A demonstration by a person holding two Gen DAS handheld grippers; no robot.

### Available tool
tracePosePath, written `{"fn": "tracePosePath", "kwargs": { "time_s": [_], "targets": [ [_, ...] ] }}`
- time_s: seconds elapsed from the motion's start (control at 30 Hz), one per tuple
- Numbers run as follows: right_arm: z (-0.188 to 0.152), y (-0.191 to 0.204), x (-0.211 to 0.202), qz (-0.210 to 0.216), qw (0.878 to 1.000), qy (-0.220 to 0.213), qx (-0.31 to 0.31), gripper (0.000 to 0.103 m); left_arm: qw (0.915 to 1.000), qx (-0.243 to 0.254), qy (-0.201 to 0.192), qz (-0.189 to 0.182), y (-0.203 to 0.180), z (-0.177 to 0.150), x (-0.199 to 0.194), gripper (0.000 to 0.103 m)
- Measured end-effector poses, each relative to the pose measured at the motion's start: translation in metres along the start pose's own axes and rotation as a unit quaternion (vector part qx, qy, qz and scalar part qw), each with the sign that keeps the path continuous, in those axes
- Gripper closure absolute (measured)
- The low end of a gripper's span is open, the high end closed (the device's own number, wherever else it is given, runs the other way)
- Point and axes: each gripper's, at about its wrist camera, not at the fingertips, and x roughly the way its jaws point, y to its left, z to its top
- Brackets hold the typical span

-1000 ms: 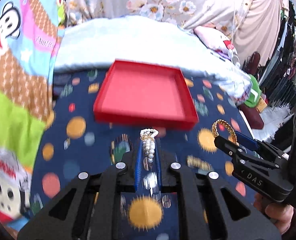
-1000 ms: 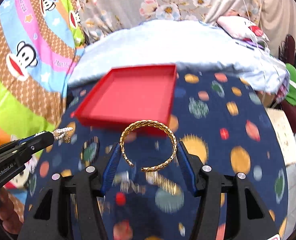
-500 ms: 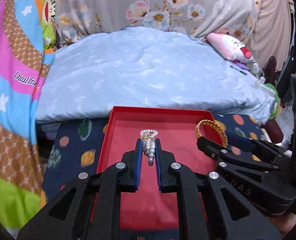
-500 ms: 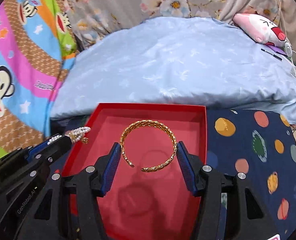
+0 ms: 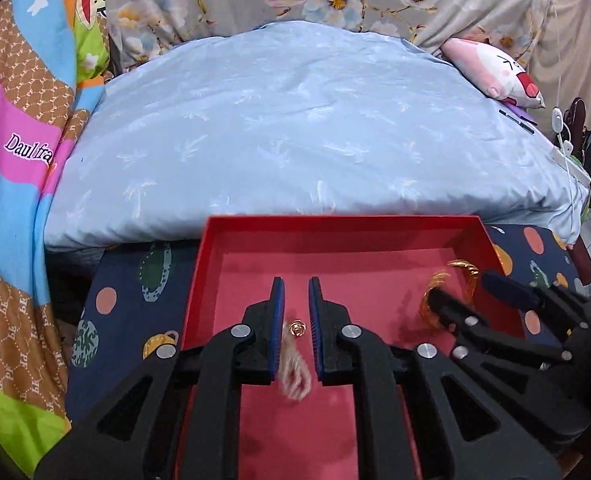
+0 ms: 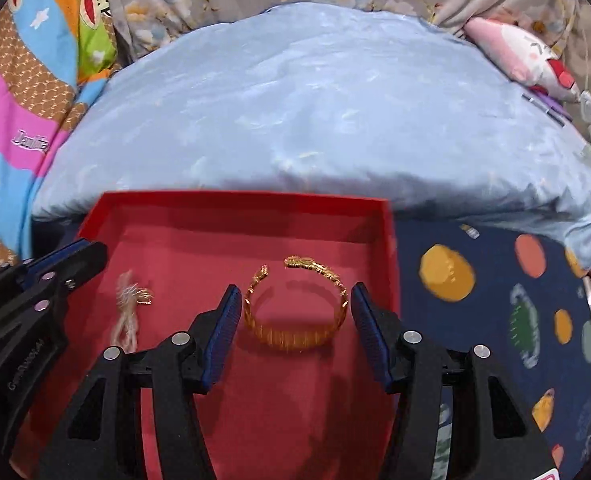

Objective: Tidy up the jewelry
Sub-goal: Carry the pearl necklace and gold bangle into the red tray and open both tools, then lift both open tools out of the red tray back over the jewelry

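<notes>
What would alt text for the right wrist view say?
A gold open bangle lies in a red tray, between two open blue-padded jaws. A small pearl piece lies to its left; a pale blue quilt fills the background.

left gripper (image 5: 294, 292) | black frame, blue-padded fingers (image 5: 276, 304), silver screws | right gripper (image 6: 295, 312) alike | lettering blurred, possibly "GenRobot.AI"

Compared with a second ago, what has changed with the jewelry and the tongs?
Both moved over the red tray and let go: the left tongs dropped the pearl piece, the right tongs the gold bangle. Both lie inside it. The tray stayed put.
</notes>
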Motion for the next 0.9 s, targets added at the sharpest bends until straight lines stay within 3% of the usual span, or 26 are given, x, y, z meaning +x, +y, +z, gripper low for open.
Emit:
{"fn": "tracePosePath", "kwargs": {
  "time_s": [0.1,0.2,0.33,0.4,0.53,0.63,0.77,0.9],
  "targets": [
    [0.006,-0.005,0.003,0.008,1.000,-0.001,-0.003,0.050,1.0000,-0.001,0.003,0.004,-0.002,0.003,0.007,0.091],
    [0.008,-0.001,0.005,0.005,1.000,0.002,-0.018,0.043,0.9999,0.000,0.007,0.010,-0.004,0.005,0.011,0.090],
    [0.005,0.005,-0.002,-0.005,0.999,-0.013,-0.033,0.036,0.9997,-0.009,0.012,0.022,-0.002,0.002,0.013,0.070],
    [0.003,0.005,-0.011,-0.005,0.999,-0.021,-0.033,0.034,0.9996,-0.011,0.010,0.024,0.001,0.001,0.008,0.069],
    [-0.005,-0.003,-0.042,0.002,0.999,-0.040,-0.021,0.032,0.9995,-0.026,-0.004,0.017,0.015,-0.004,-0.018,0.067],
    [-0.019,-0.012,-0.074,0.009,0.998,-0.057,-0.011,0.029,0.9990,-0.036,-0.018,0.017,0.028,-0.011,-0.046,0.058],
    [-0.051,-0.024,-0.115,0.009,0.998,-0.062,-0.002,0.028,0.9981,-0.050,-0.031,0.017,0.043,-0.038,-0.087,0.051],
    [-0.095,-0.031,-0.147,0.013,0.998,-0.055,0.005,0.028,0.9976,-0.059,-0.028,0.023,0.048,-0.073,-0.118,0.051]
  ]
}}
